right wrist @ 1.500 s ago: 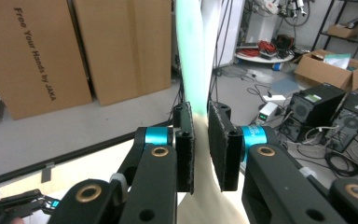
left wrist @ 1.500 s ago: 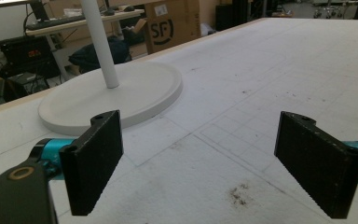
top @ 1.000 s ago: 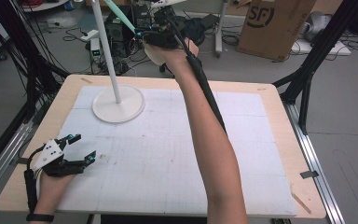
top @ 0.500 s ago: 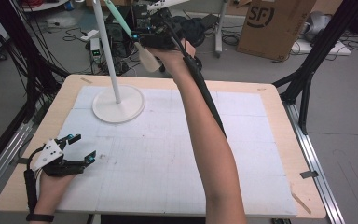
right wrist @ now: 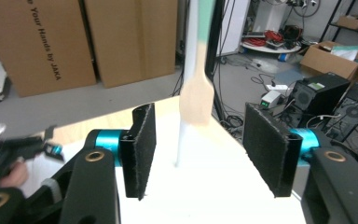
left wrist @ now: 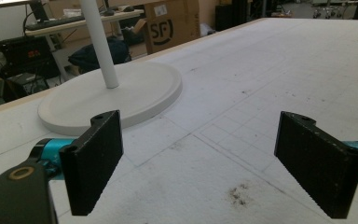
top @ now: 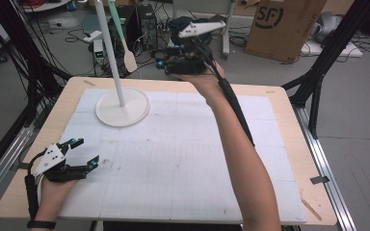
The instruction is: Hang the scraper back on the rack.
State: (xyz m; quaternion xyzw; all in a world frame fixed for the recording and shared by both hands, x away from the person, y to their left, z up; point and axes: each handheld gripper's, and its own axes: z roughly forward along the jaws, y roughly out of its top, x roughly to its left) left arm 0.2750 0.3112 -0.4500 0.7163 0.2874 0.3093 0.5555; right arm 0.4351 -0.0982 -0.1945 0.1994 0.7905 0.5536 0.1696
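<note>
White board covers most of the worktop [top: 289,144], a pale wooden slab seen from above. At its far left stands a white stand [top: 122,107]: a round flat base with a thin upright pole. Hanging beside the pole, up off the surface, is a spatula [top: 129,60] with a wooden blade and a pale green handle whose top end is cut off by the high view's edge, so what it hangs from cannot be told.

The right tongs [top: 166,65] are held up in the air past the far edge of the worktop, just right of the spatula. Their jaws have just been opening and stand apart. The right gripper view looks straight at the spatula's blade [right wrist: 196,98], which hangs farther off than the two black pads, with nothing between them. The left tongs [top: 83,153] rest near the front left corner, released and empty.

The step in hand looks like a reach for the hanging spatula. To do it well, the right tongs should keep wide, come in level so the flat blade or its neck passes squarely between the pads, then close gently, since a freely hanging tool may swing away if nudged.
</note>
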